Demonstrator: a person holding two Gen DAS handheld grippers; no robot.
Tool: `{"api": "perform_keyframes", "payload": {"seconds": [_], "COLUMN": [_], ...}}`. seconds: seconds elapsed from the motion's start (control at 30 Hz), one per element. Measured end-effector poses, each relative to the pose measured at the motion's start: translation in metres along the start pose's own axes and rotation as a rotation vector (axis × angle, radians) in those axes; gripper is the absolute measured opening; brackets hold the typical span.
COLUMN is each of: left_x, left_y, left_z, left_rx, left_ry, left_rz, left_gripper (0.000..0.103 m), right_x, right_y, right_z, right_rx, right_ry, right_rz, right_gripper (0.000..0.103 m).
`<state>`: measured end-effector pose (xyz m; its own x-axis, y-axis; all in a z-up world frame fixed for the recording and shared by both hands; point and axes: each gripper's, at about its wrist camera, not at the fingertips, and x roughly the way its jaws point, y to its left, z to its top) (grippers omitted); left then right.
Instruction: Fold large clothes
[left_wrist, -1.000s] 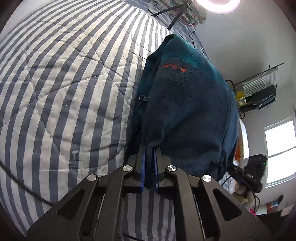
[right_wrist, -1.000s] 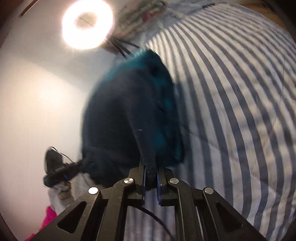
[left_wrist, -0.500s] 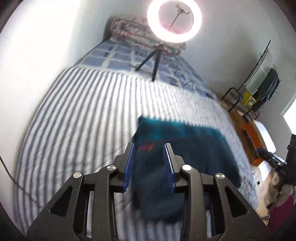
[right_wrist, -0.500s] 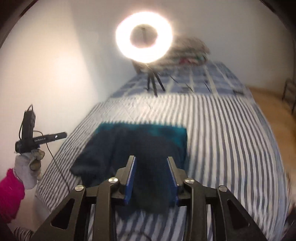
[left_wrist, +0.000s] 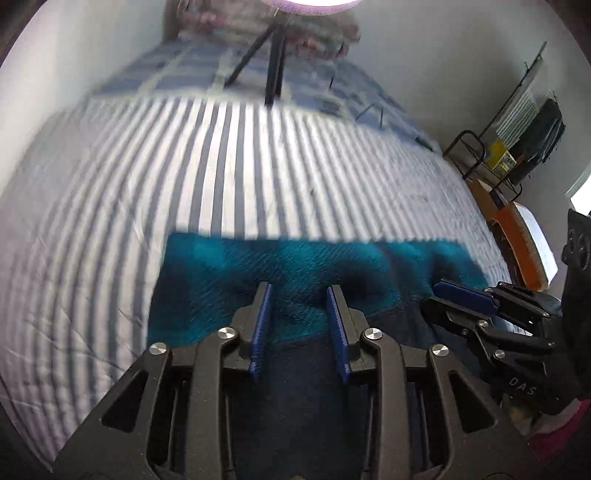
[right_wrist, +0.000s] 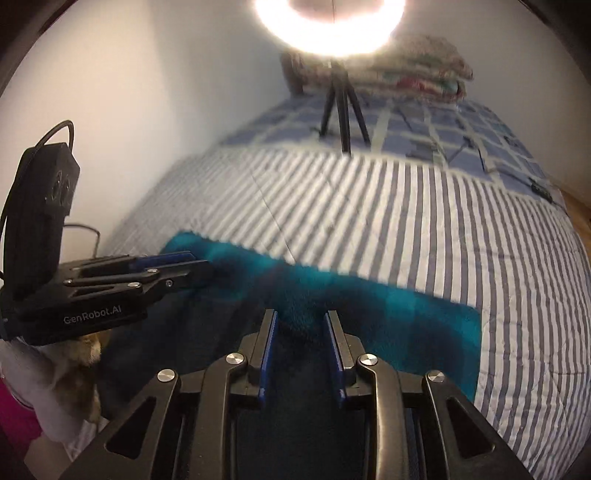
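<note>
The teal fleece garment (left_wrist: 295, 266) lies flat on the blue-and-white striped quilted bed (left_wrist: 229, 162), near its front edge. The left tongs (left_wrist: 300, 317) stand spread above it, pinching nothing. The right tongs (right_wrist: 300, 343) are closing, apparently empty, though blur makes that uncertain. The fleece looks soft, thick and limp; take it at the corners or hem.
</note>
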<state>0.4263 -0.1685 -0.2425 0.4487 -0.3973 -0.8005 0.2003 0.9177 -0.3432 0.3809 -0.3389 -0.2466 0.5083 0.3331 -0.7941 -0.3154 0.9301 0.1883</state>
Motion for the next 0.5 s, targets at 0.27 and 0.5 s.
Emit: {"api": "perform_keyframes", "payload": {"seconds": [0.27,0.5], "left_x": [-0.014,-0.084], "left_y": [0.002,0.021], "left_z": [-0.004,-0.048], "left_rx": [-0.016,-0.028], "left_ry": [-0.023,-0.098], "left_rz": [-0.022,-0.031], "left_gripper": [0.032,0.032], "right_x": [-0.005,-0.075], "right_y": [0.001,-0.026], "right_z": [-0.006,-0.053], "right_rx": [-0.006,0.072], "right_ry": [0.0,-0.083], "right_rz": [-0.009,0.03], "right_gripper": [0.023,0.025]}}
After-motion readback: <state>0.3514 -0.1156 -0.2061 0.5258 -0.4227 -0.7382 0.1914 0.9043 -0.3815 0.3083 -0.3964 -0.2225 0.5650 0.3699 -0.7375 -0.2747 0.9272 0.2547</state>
